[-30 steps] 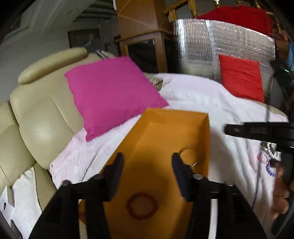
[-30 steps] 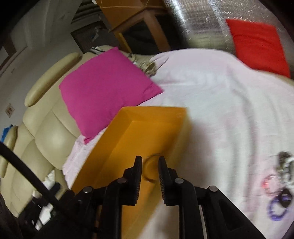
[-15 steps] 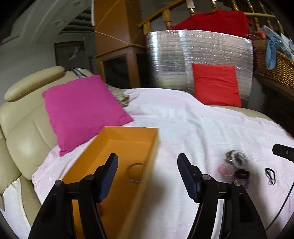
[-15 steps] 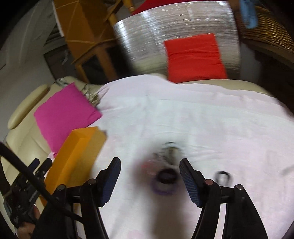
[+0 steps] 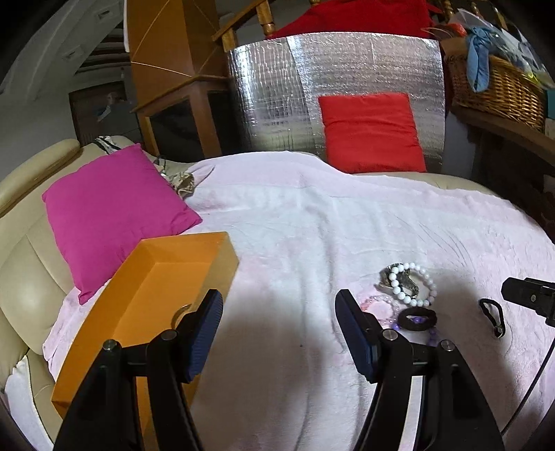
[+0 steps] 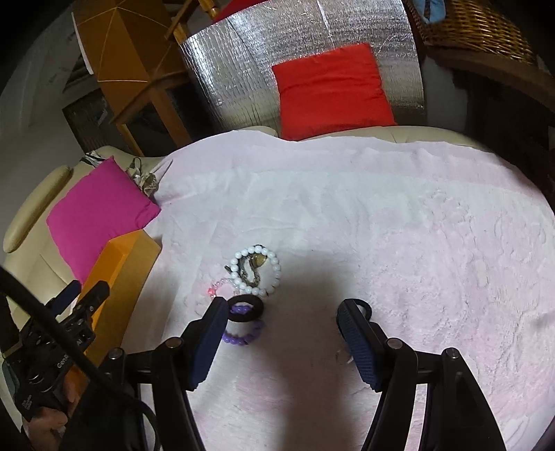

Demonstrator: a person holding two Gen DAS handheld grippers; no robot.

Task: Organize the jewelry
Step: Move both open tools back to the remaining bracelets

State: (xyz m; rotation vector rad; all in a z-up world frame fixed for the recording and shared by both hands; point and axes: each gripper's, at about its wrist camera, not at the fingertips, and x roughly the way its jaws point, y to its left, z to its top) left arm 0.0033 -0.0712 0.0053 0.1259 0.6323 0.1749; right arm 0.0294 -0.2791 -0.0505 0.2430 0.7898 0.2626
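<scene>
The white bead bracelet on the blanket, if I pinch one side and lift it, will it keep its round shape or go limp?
The white bead bracelet looks like separate round beads on a cord, so it would probably sag into a hanging loop. The smooth beads may slip between the right gripper fingers. It overlaps a darker piece, which might snag and lift with it.

You are working in a lived-in home sitting room: left of your jaws a beige leather sofa (image 5: pixel 24 263) carries a magenta cushion (image 5: pixel 111 211), and far ahead stand a wooden cabinet (image 5: pixel 166 104), a stair banister (image 5: pixel 242 24) and a wicker basket (image 5: pixel 499 86).
</scene>
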